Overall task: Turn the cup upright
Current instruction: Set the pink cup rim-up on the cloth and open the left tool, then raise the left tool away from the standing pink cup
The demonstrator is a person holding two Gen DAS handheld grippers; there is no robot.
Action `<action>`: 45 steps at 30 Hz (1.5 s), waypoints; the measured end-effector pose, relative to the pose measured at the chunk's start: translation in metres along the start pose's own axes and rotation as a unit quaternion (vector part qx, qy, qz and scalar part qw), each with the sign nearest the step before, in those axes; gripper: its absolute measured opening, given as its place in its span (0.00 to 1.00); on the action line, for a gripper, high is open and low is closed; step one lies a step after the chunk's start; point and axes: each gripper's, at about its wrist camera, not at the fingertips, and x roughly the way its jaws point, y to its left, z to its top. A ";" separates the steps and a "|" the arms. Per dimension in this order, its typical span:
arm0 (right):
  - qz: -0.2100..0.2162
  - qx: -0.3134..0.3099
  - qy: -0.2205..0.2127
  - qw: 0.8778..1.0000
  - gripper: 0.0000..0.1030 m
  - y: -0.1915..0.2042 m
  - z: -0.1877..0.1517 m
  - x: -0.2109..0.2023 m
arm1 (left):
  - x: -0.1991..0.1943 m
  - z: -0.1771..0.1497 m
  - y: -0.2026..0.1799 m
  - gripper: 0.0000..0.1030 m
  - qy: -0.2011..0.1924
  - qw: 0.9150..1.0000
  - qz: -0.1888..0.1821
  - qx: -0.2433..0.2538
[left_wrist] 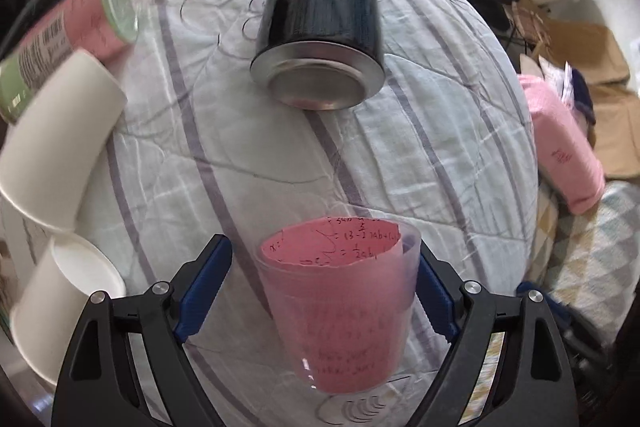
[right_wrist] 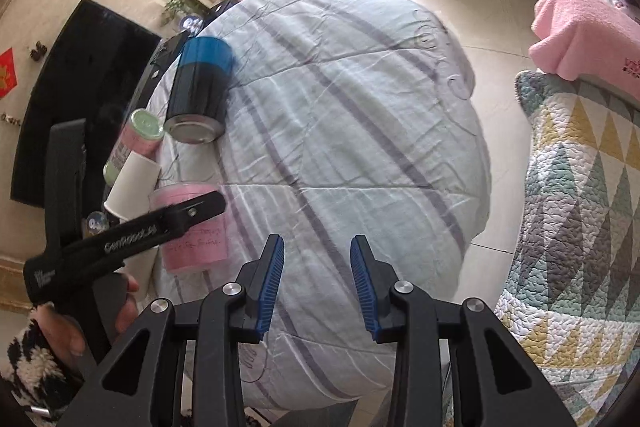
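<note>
A clear plastic cup lined with pink written paper stands upright, mouth up, on the striped quilt. My left gripper straddles it: the right blue pad touches the cup wall, the left pad stands apart from it, so the jaws are open. The same cup shows in the right wrist view with the left gripper's black finger across it. My right gripper is open and empty, held above the quilt to the cup's right.
A black-and-blue metal tumbler stands upside down beyond the cup. Two white paper cups lie at the left, with a pink-and-green can behind. The quilt-covered round table drops off at the right; a patterned sofa stands beside it.
</note>
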 end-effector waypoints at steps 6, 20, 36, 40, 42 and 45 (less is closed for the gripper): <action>0.008 -0.036 0.019 0.999 0.35 0.016 0.008 0.008 | -0.009 0.005 0.003 0.65 -0.007 1.000 -0.014 -0.012; 0.018 -0.062 0.023 0.998 0.35 0.031 0.003 0.010 | -0.027 -0.004 -0.004 0.65 -0.081 0.995 -0.021 0.048; 0.003 -0.047 0.023 0.999 0.35 0.026 -0.025 0.006 | -0.027 -0.060 -0.011 0.92 -0.090 0.993 0.003 0.070; 0.000 -0.048 0.018 0.999 0.36 0.027 -0.028 -0.001 | -0.036 -0.061 -0.008 0.94 -0.101 0.993 0.013 0.066; 0.000 -0.048 0.016 0.999 0.36 0.028 -0.029 -0.003 | -0.039 -0.061 -0.008 0.94 -0.104 0.992 0.013 0.067; -0.002 -0.048 0.011 0.999 0.36 0.028 -0.029 -0.007 | -0.042 -0.061 -0.011 0.94 -0.105 0.992 0.014 0.069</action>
